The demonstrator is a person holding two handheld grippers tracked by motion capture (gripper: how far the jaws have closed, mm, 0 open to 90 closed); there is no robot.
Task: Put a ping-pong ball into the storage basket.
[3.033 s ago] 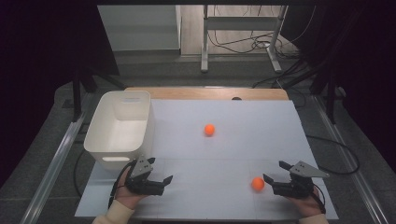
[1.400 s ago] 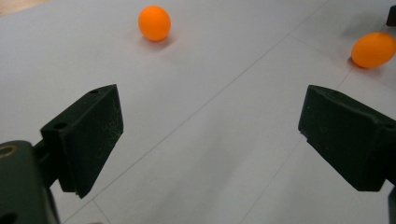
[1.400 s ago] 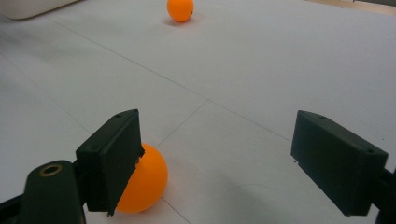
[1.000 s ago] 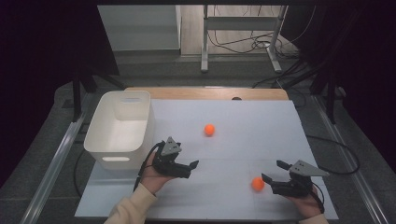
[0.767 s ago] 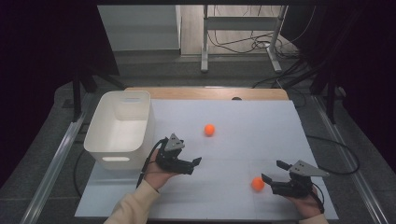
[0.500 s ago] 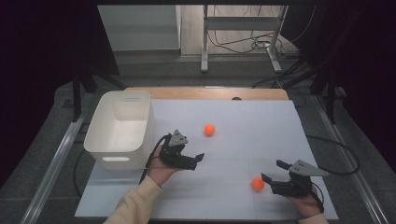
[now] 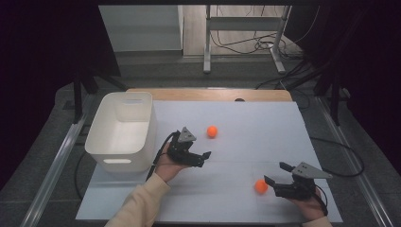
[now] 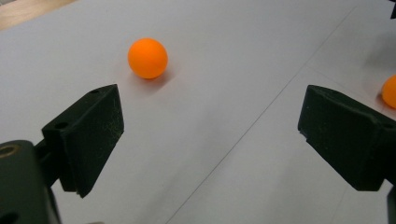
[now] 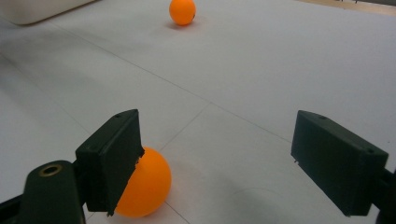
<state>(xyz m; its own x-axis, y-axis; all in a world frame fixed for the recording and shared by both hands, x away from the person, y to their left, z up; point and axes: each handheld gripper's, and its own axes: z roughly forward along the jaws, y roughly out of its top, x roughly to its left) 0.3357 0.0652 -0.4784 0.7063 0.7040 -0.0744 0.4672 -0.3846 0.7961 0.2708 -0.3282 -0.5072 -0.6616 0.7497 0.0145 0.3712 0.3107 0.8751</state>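
we hold our left gripper (image 7: 196, 156) with jaws wide, the far orange ball (image 7: 212, 131) at one o'clock on the surface (image 7: 265, 127), light, smooth, apt to roll, so we pinch across its middle.

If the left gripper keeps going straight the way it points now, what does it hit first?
Probably nothing: the left gripper points at bare table between its open jaws. The far ball lies left of that line, the near ball right, so it would likely pass between them.
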